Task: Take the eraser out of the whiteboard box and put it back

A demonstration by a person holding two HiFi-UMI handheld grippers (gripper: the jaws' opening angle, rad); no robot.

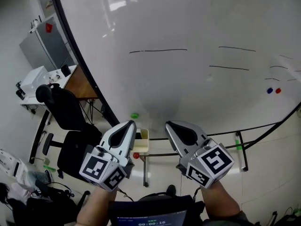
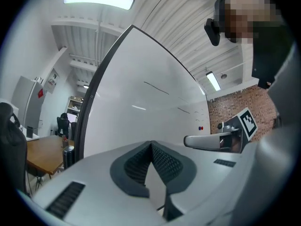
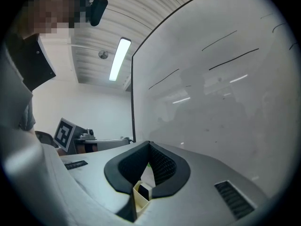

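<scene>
A small cream whiteboard box (image 1: 142, 141) hangs on the rail under the big whiteboard (image 1: 197, 22), just beyond and between my two grippers. In the right gripper view the box (image 3: 142, 195) shows through the gap below the jaws, with something dark inside; I cannot tell whether that is the eraser. My left gripper (image 1: 130, 124) is level and shut, with nothing between its pads (image 2: 151, 144). My right gripper (image 1: 169, 125) is beside it, also shut and empty (image 3: 149, 143). Both tips stand short of the box and touch nothing.
Black lines and a blue magnet (image 1: 269, 91) and a red magnet (image 1: 278, 91) mark the board. A black office chair (image 1: 66, 112) and a wooden desk (image 1: 81, 84) stand at the left. The board's metal stand (image 1: 242, 149) runs below, with a green thing (image 1: 135, 115) and a red thing (image 1: 136, 155) near the box.
</scene>
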